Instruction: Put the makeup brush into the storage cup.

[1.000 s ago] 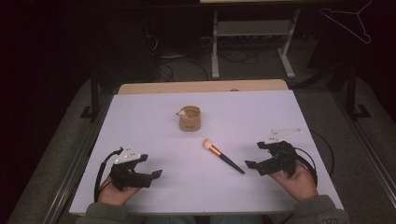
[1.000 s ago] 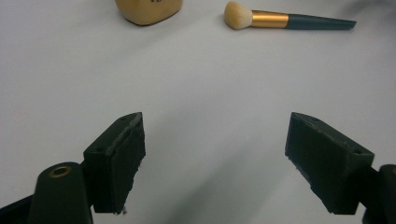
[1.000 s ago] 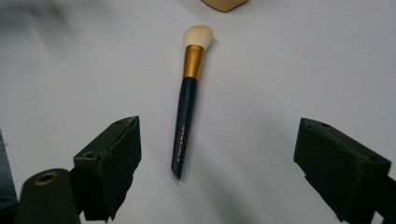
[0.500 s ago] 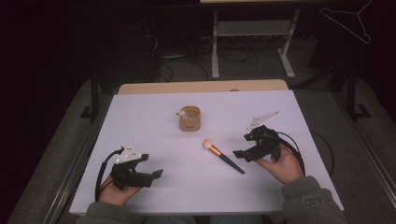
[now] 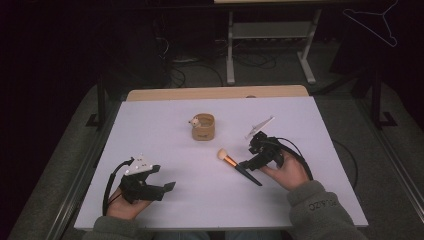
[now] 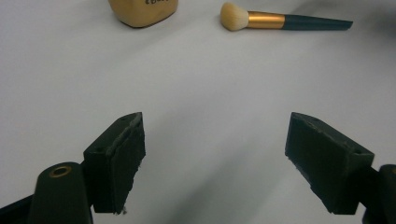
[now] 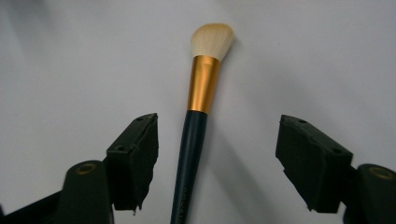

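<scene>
At about 7 o'clock on the white worktop (image 5: 150, 130), the left gripper (image 5: 167, 186) rests low in its hand, jaws spread wide with nothing between them. It points toward 3 o'clock and sits well apart from everything else, so it looks parked, leaving the middle free for the other hand. In the left gripper view, bare worktop lies between its jaws, with the cup and the brush far off at the top edge.

Near the centre, toward 12 o'clock, stands a small tan cup (image 5: 203, 127), upright, with a small pale thing at its rim that is too small to make out. Its open top makes it a likely holder for the brush, though that is only a guess.

Just past it, at about 5 o'clock from the cup, the makeup brush (image 5: 237, 165) lies flat on the worktop, pale bristles toward 10 o'clock and dark handle trailing toward 4 o'clock.

The right gripper (image 5: 246, 163) is at that handle, coming in from about 4 o'clock. In the right gripper view its jaws are spread on either side of the handle (image 7: 189, 158), touching neither side, and the gold collar (image 7: 203, 84) and bristles (image 7: 212, 41) run straight ahead. The gripper is lined up along the brush, probably so the jaws can close square across the thin handle, which sits nearer the left jaw than the right.
</scene>
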Motion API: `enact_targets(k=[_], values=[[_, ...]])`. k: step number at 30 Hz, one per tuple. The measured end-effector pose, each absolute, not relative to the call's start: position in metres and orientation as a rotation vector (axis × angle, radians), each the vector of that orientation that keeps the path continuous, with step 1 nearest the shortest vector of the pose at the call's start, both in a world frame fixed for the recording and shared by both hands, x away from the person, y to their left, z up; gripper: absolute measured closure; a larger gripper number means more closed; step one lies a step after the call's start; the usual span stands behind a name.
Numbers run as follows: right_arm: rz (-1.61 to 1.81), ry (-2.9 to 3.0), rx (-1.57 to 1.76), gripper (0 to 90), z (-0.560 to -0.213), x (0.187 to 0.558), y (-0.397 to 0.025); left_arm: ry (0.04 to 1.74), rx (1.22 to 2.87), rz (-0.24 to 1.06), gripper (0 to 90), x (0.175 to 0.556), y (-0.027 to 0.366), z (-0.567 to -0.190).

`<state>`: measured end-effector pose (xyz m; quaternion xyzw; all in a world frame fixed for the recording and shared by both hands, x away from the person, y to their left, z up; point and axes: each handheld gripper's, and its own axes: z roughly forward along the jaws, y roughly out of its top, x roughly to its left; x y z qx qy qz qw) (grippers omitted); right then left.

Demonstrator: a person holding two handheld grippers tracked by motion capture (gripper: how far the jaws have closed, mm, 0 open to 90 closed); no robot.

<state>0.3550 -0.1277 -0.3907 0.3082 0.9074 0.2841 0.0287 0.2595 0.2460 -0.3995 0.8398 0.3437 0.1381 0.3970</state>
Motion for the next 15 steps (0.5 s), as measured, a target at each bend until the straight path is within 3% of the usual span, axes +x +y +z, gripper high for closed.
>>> enact_targets(k=[15], values=[[0.732, 2.877, 0.936, 46.3, -0.412, 0.361, -0.106, 0.877, 2.12, 0.34, 19.7, 0.26, 0.245, -0.4]])
